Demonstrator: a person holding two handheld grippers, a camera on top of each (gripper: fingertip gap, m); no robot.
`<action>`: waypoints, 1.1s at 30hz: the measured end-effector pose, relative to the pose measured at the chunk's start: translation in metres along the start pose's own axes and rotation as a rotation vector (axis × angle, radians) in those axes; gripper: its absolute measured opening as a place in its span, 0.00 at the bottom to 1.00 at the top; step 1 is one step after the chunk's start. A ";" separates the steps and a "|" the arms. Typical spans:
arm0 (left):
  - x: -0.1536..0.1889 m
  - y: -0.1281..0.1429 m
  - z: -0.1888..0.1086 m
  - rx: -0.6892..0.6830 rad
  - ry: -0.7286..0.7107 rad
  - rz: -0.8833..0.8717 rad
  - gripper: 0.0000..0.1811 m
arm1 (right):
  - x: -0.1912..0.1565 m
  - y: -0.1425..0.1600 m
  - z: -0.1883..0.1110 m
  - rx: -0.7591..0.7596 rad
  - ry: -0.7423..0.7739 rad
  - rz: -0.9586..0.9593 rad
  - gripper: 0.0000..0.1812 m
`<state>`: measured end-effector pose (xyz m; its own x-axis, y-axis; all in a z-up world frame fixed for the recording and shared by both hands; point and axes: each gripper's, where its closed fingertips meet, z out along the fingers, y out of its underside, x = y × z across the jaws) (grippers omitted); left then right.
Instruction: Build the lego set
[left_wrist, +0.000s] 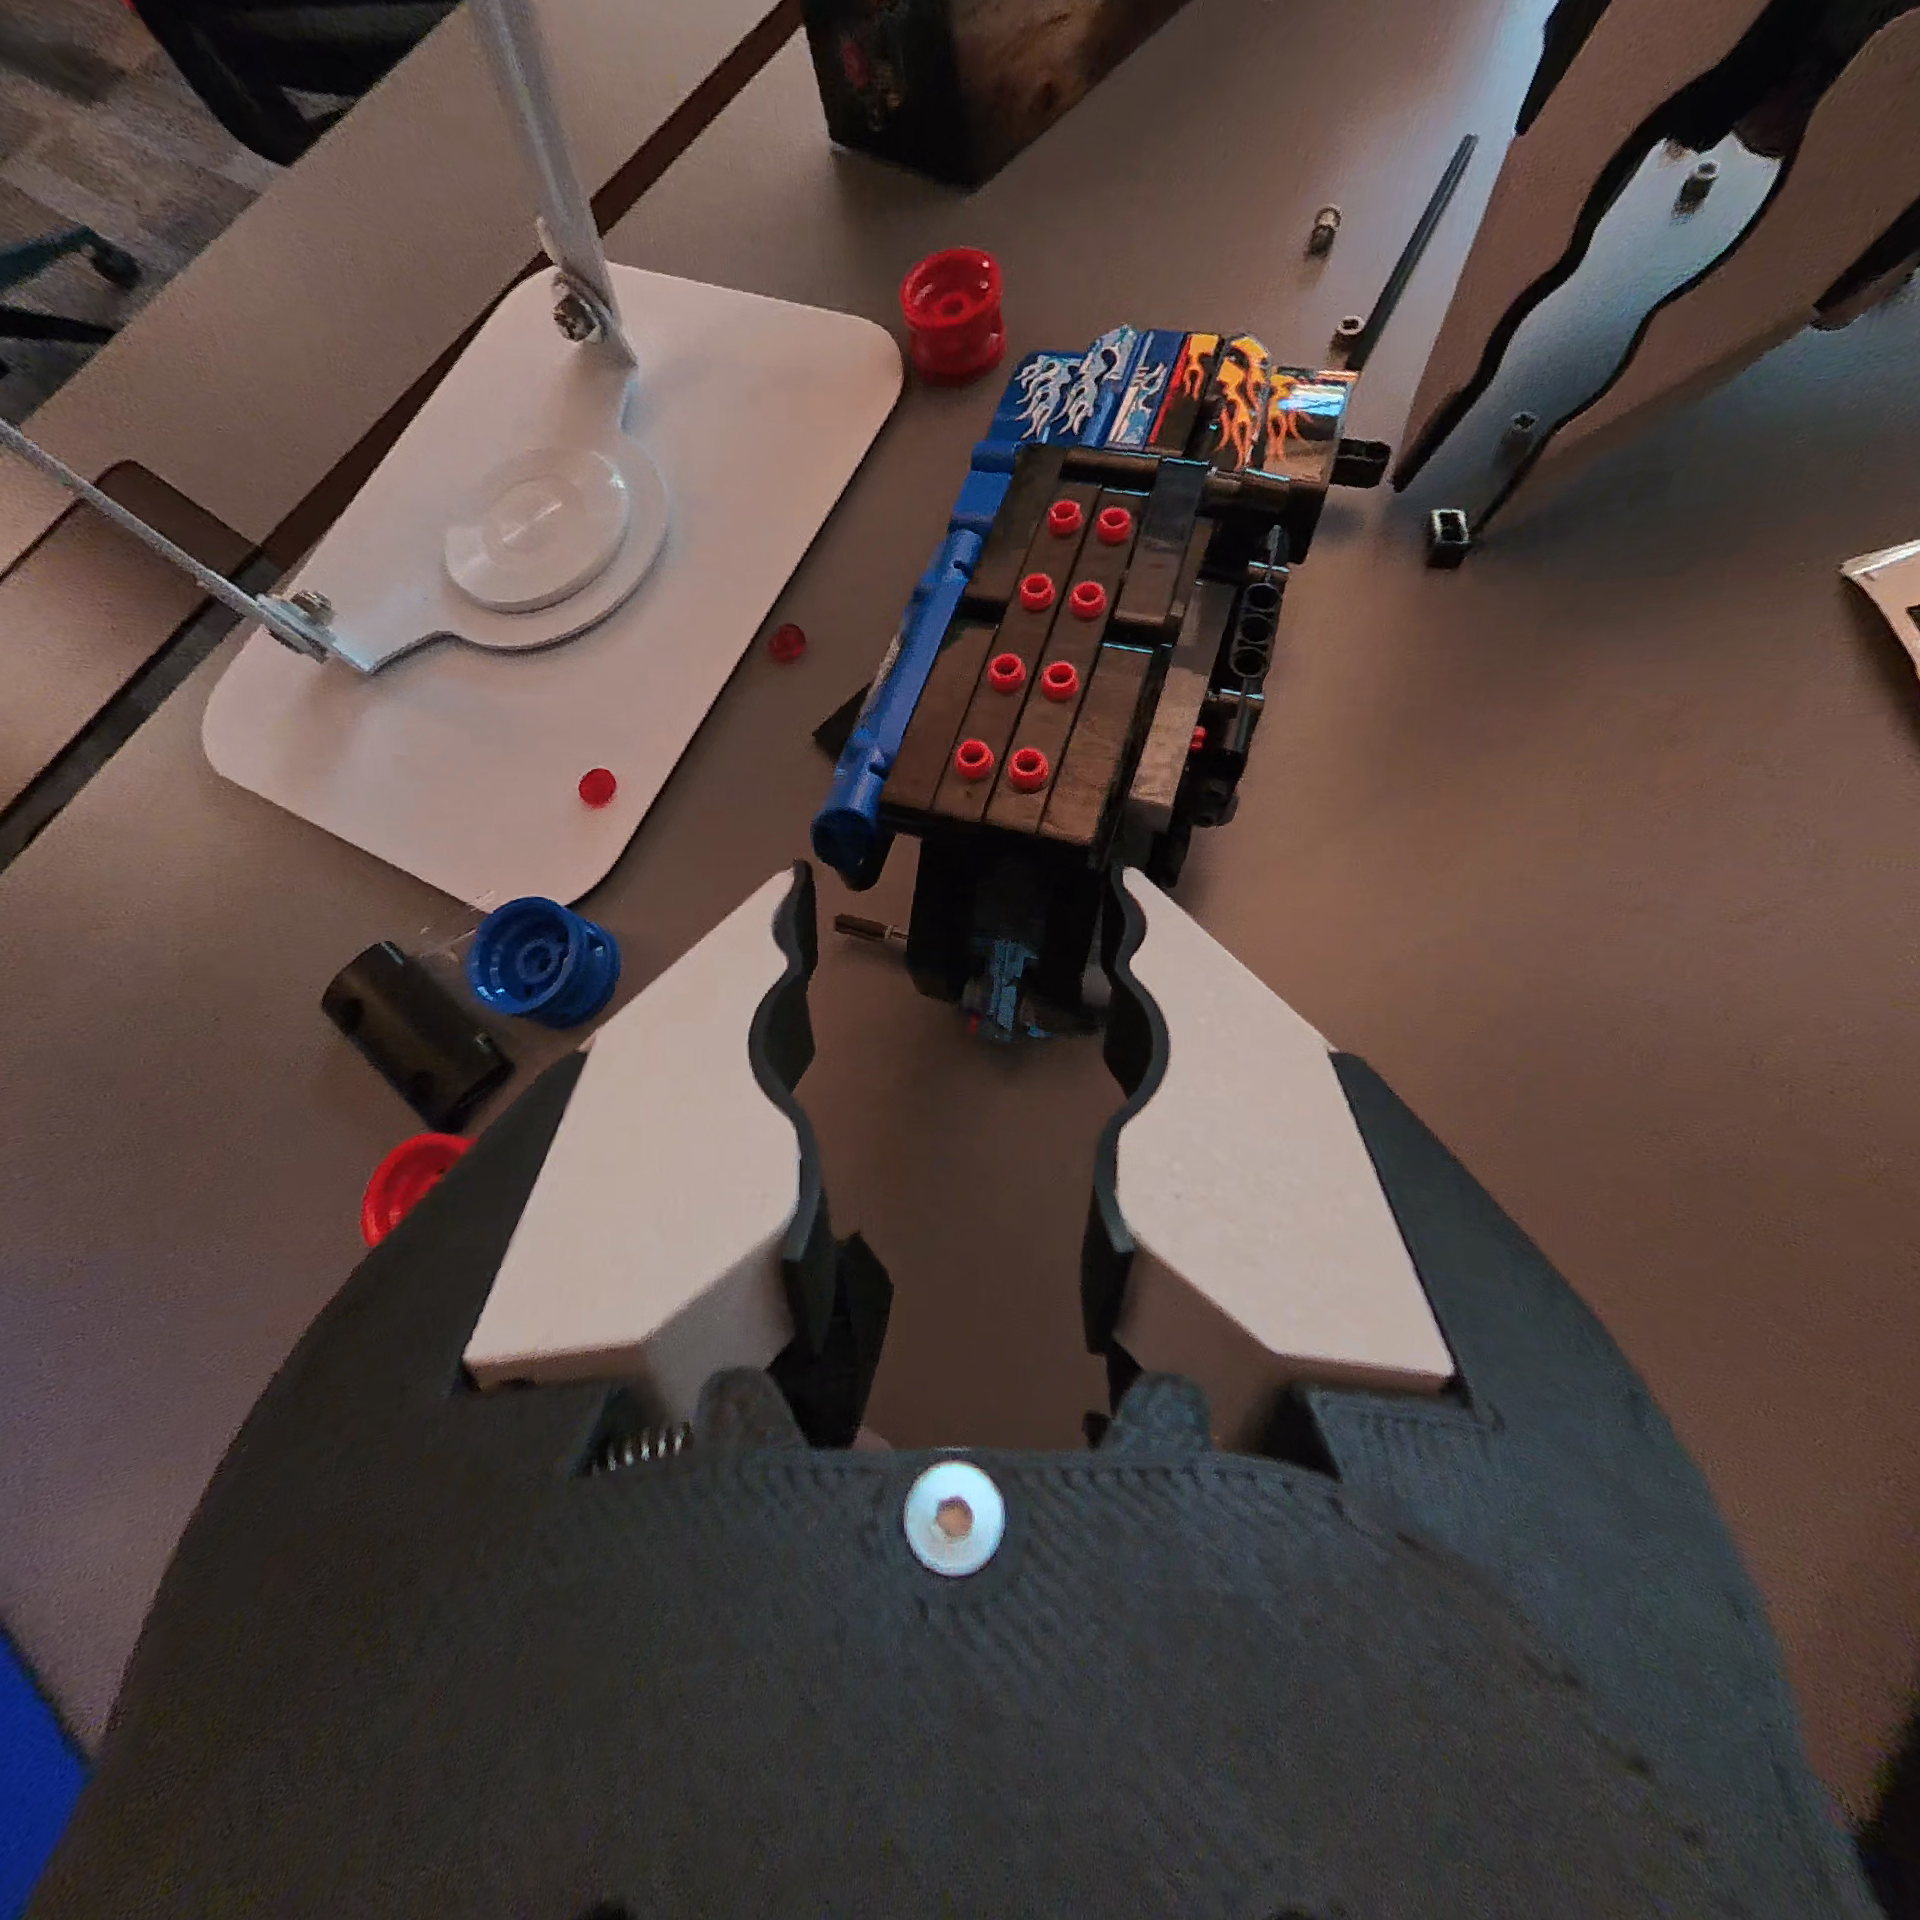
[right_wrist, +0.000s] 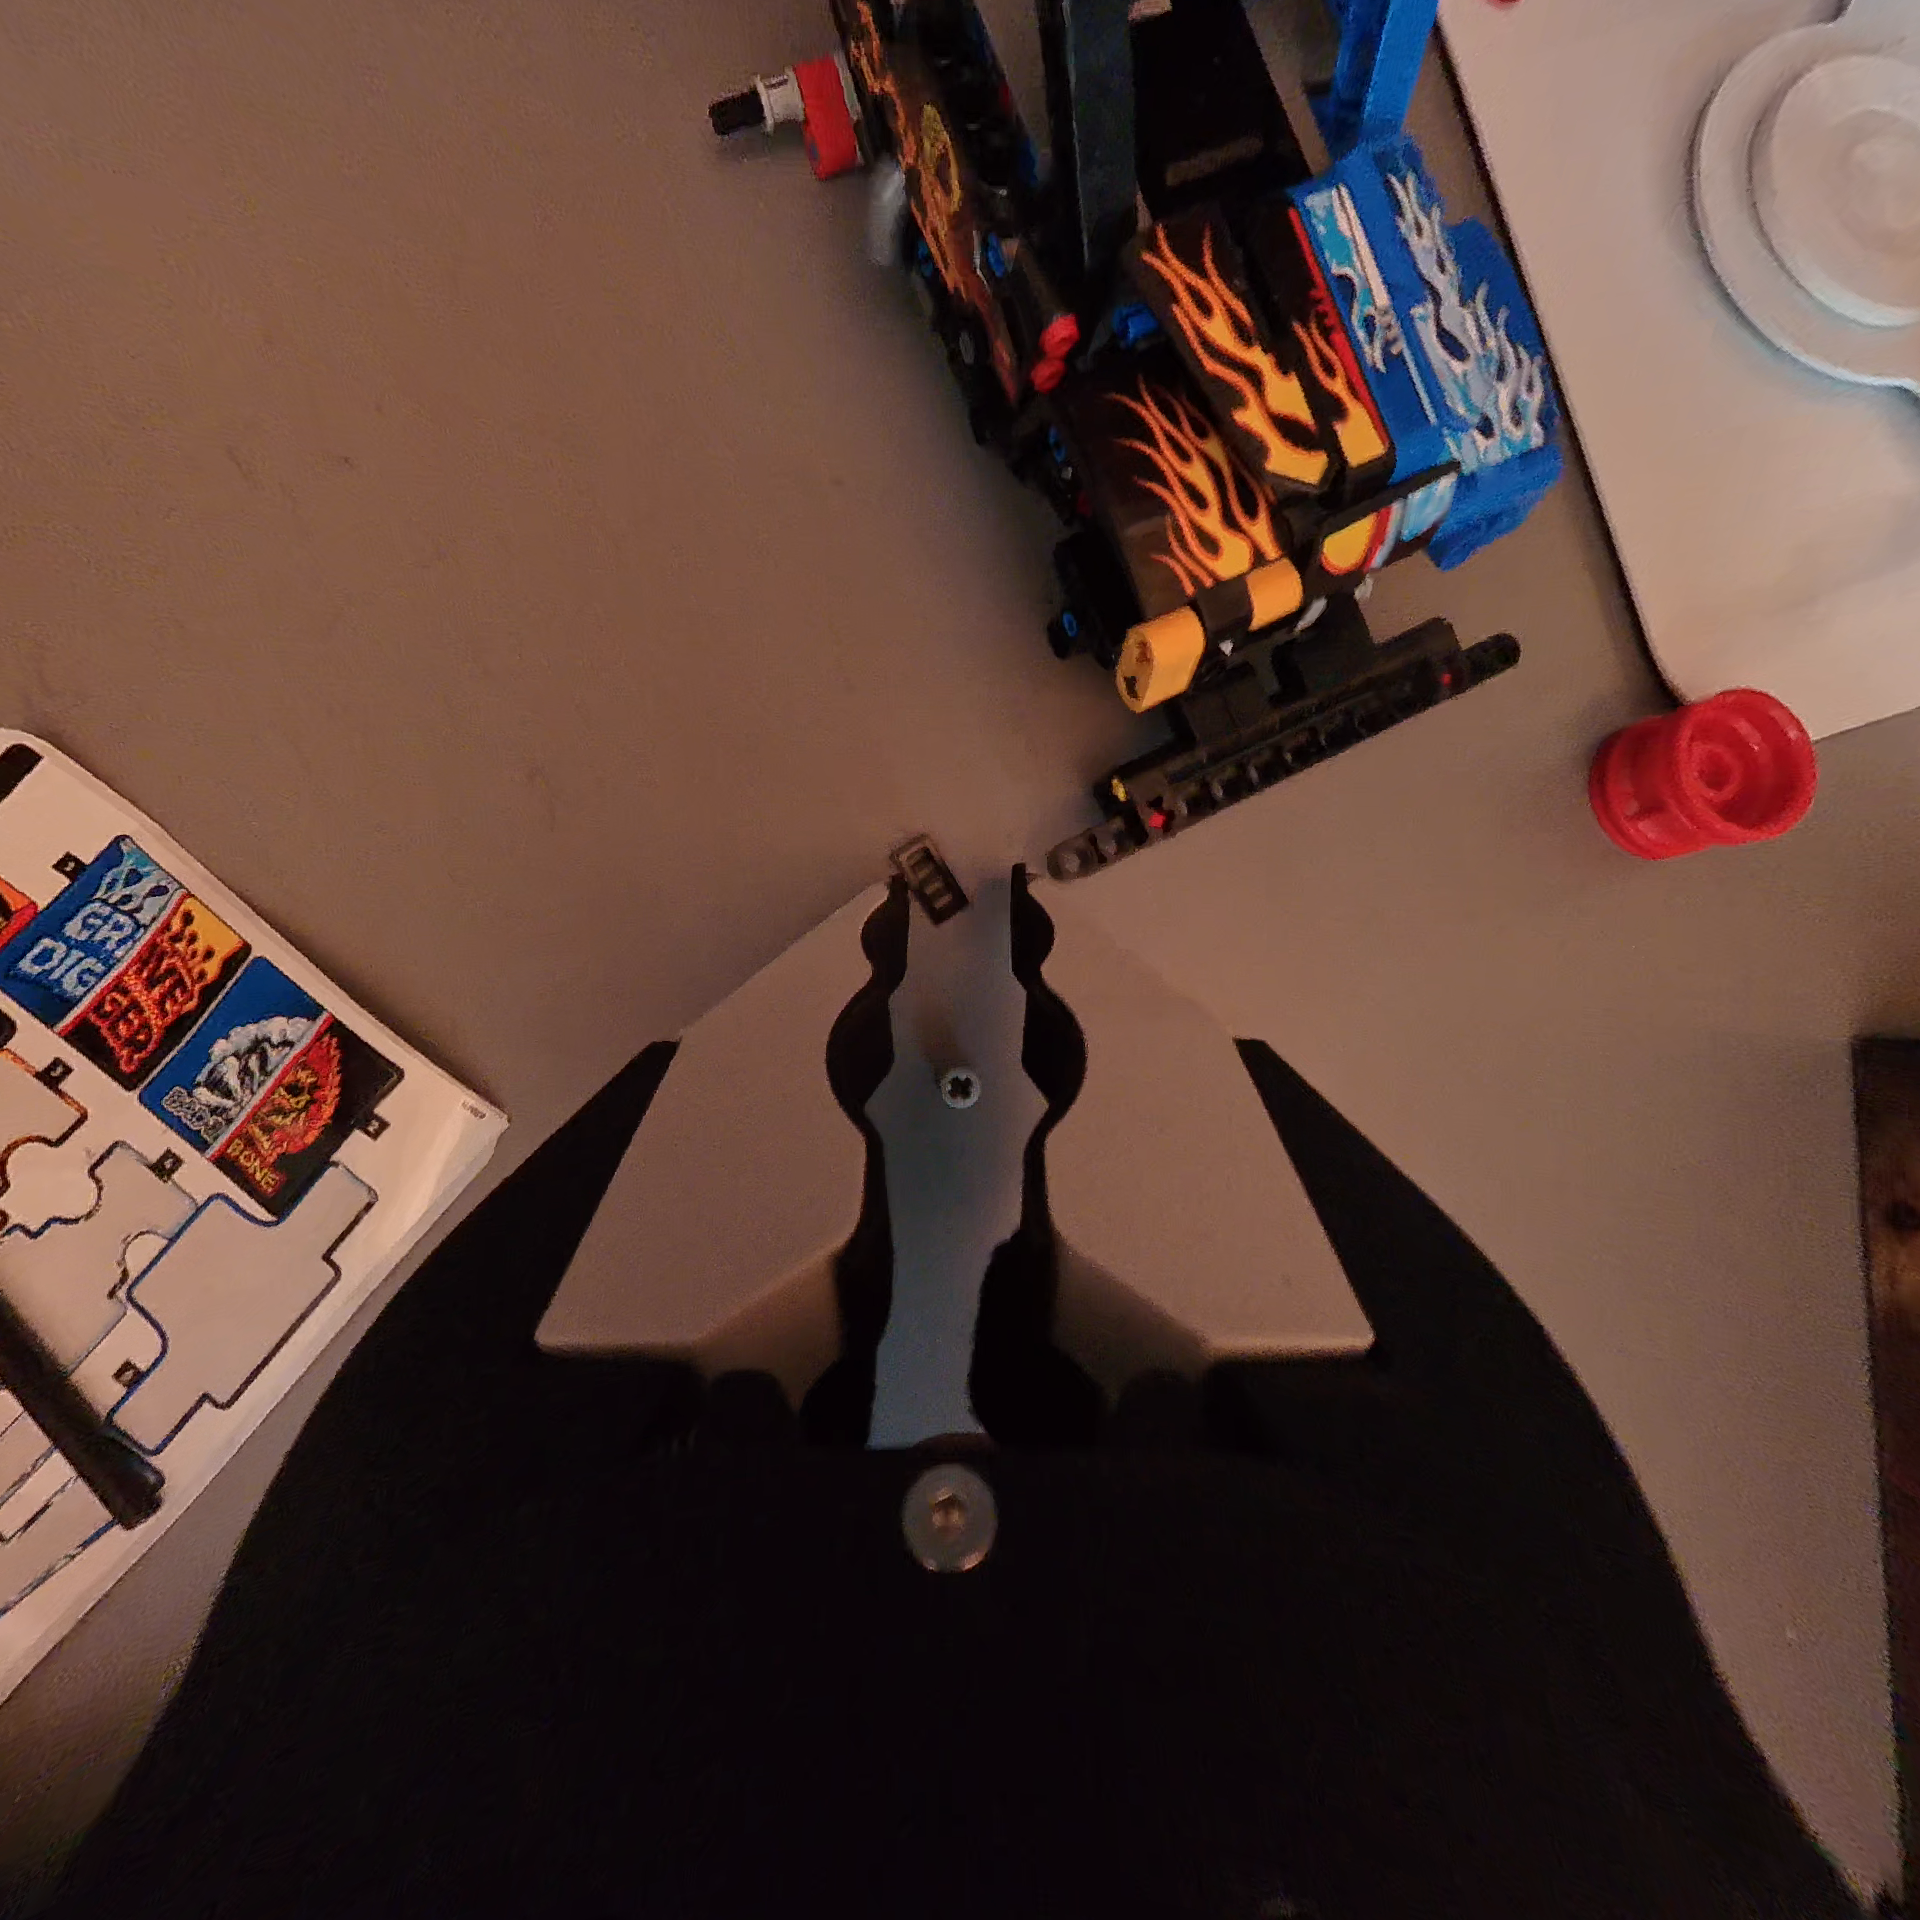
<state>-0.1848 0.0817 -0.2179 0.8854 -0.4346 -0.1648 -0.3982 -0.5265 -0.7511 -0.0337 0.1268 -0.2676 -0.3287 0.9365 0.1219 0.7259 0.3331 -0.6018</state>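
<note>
On table centre: model (left_wrist: 1081, 623), half-built truck body, lying between the two grippers, beside the white lamp base (left_wrist: 540, 582).
Model axis: long axis runs straight away from left gripper (left_wrist: 961, 956); flame-decal end far, narrow black end near, just ahead of its tips.
Model top: black deck with two rows of red studs faces up; blue beam along its left edge.
Model, right wrist view: flame end (right_wrist: 1247, 416) points toward right gripper (right_wrist: 961, 894); black holed beam sticks out sideways at that end, its tip close to the right fingertip.
Left gripper: jaws spread, nothing between them; my read is it's lined up to steady the near end.
Right gripper: jaws narrowly apart, holding nothing; small black part (right_wrist: 930, 878) sits at the left tip, contact unclear. Light pin (right_wrist: 961, 1088) lies on the table under the gap.
Why here: loose parts kept around the model for reach, probably: red wheel (right_wrist: 1704, 774), blue wheel (left_wrist: 542, 961), black piece (left_wrist: 416, 1029).
Sticker sheet (right_wrist: 187, 1143): flat on table, well left of right gripper.
</note>
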 end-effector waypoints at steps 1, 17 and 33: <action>0.000 -0.001 -0.001 0.011 -0.011 0.005 0.30 | -0.002 -0.002 0.001 0.005 -0.008 -0.004 0.07; 0.016 -0.026 0.012 -0.004 -0.060 0.172 0.46 | -0.010 -0.013 0.003 0.048 -0.048 0.001 0.06; 0.018 -0.031 0.020 -0.011 0.152 -0.016 0.42 | 0.003 -0.025 -0.015 0.140 0.011 0.003 0.10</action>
<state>-0.1517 0.1048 -0.2099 0.8457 -0.5310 -0.0536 -0.3877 -0.5422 -0.7454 -0.0434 0.1231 -0.2403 -0.3192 0.9389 0.1284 0.6353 0.3126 -0.7062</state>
